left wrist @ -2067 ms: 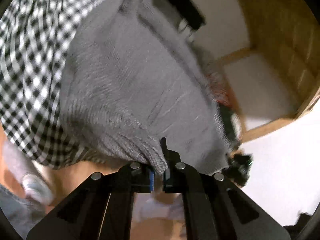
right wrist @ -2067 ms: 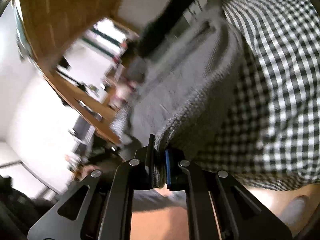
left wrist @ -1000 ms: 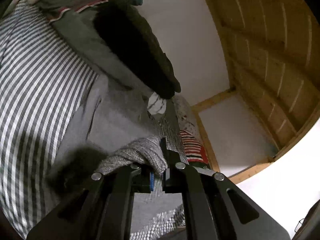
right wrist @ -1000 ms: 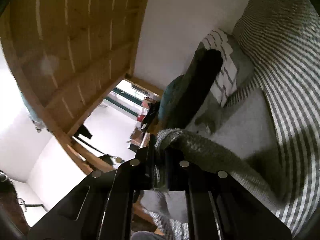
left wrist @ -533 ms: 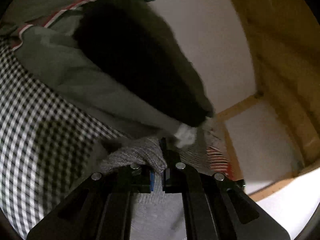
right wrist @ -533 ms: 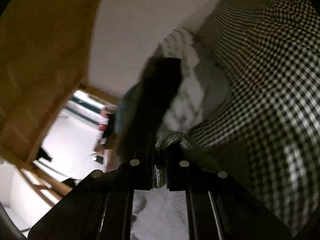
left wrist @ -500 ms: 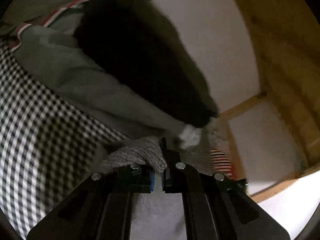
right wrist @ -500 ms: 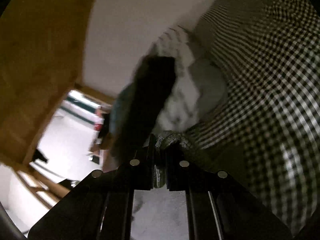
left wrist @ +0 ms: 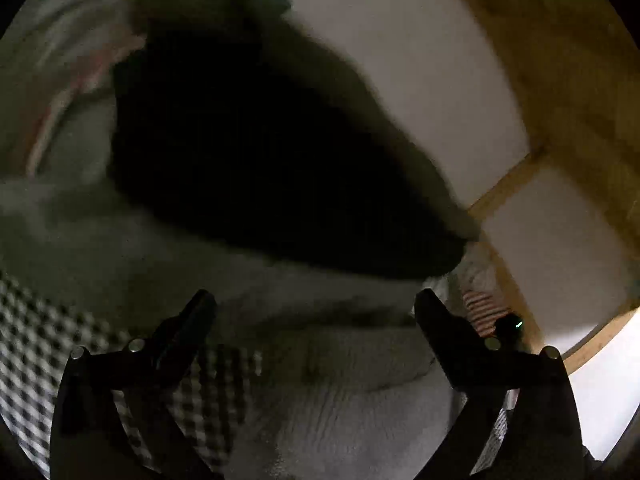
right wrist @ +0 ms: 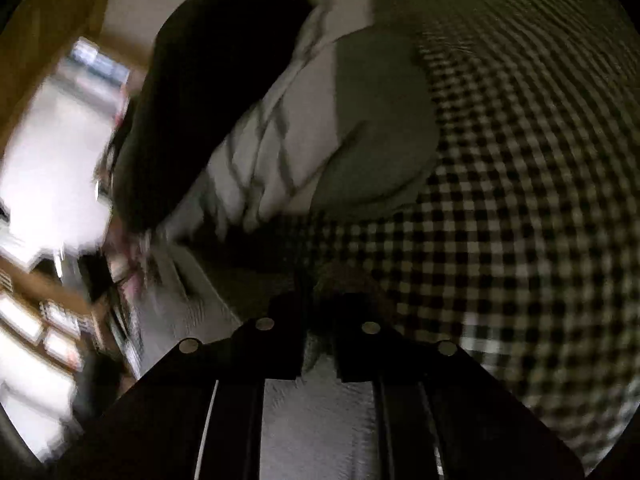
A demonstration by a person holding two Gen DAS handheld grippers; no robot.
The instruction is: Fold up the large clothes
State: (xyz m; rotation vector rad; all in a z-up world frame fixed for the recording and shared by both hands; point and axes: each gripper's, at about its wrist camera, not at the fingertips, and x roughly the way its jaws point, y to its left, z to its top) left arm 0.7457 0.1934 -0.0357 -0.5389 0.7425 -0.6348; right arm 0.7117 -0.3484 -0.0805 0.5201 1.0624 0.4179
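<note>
A grey knit garment (left wrist: 352, 392) lies spread on the black-and-white checked bedcover (left wrist: 36, 336). My left gripper (left wrist: 316, 304) is open, its fingers wide apart just above the grey knit, holding nothing. My right gripper (right wrist: 318, 332) is shut on a bunched edge of the grey knit garment (right wrist: 316, 412), low over the checked bedcover (right wrist: 520, 248). Both views are blurred and dim.
A pile of clothes lies at the head of the bed: a black garment (left wrist: 256, 152), a grey one (right wrist: 376, 120) and a white striped one (right wrist: 256, 148). A white wall (left wrist: 400, 60) and wooden frame (left wrist: 560, 80) stand behind. Shelves (right wrist: 36, 320) stand at the left.
My left gripper has opened and let go of the grey knit edge. Both grippers have come down close to the bed. My right gripper still holds its edge.
</note>
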